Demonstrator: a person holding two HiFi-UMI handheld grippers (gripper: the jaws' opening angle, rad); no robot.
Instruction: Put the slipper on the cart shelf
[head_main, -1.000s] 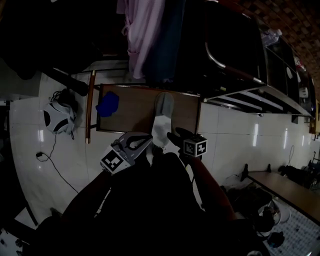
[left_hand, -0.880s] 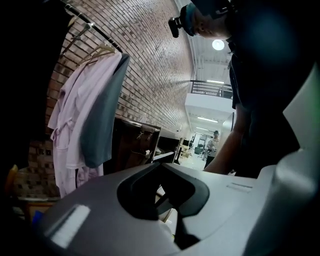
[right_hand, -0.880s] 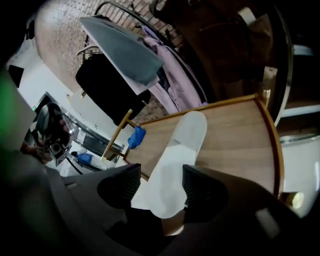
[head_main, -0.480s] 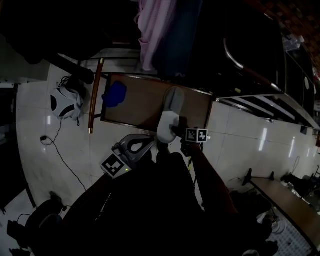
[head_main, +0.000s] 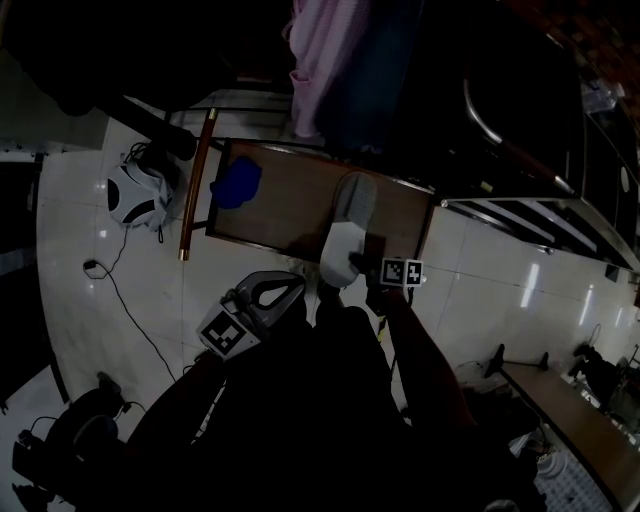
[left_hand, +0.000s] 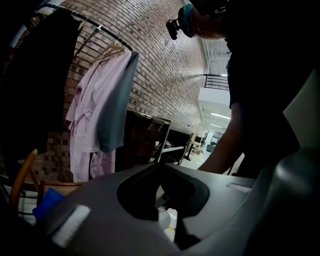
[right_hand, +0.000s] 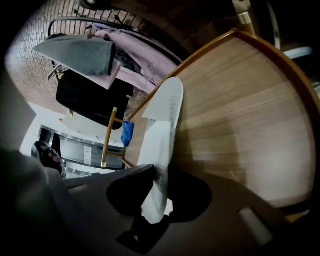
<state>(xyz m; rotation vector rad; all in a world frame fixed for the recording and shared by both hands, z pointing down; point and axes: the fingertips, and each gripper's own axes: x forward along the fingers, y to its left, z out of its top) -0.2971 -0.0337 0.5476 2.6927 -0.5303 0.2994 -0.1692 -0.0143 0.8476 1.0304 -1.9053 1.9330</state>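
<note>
A white-and-grey slipper (head_main: 345, 232) lies lengthwise on the wooden cart shelf (head_main: 280, 215), its near end hanging over the front edge. My right gripper (head_main: 360, 266) is at that near end. In the right gripper view its jaws are closing and pinch the slipper's (right_hand: 162, 130) edge at the right gripper's (right_hand: 159, 176) tips, above the shelf board (right_hand: 240, 100). My left gripper (head_main: 292, 287) hovers just left of the slipper, short of the shelf. Its jaws meet with nothing between them in the left gripper view (left_hand: 167, 212).
A blue cloth (head_main: 237, 183) lies at the shelf's far left corner. A wooden post (head_main: 195, 185) runs along the cart's left side. A pink robe (head_main: 325, 60) hangs beyond the shelf, beside a dark cabinet (head_main: 500, 110). A black-and-white object (head_main: 135, 195) and a cable (head_main: 110, 290) lie on the tiled floor.
The right gripper has moved forward onto the slipper's near end and its jaws have drawn in on it. The left gripper has stayed beside it.
</note>
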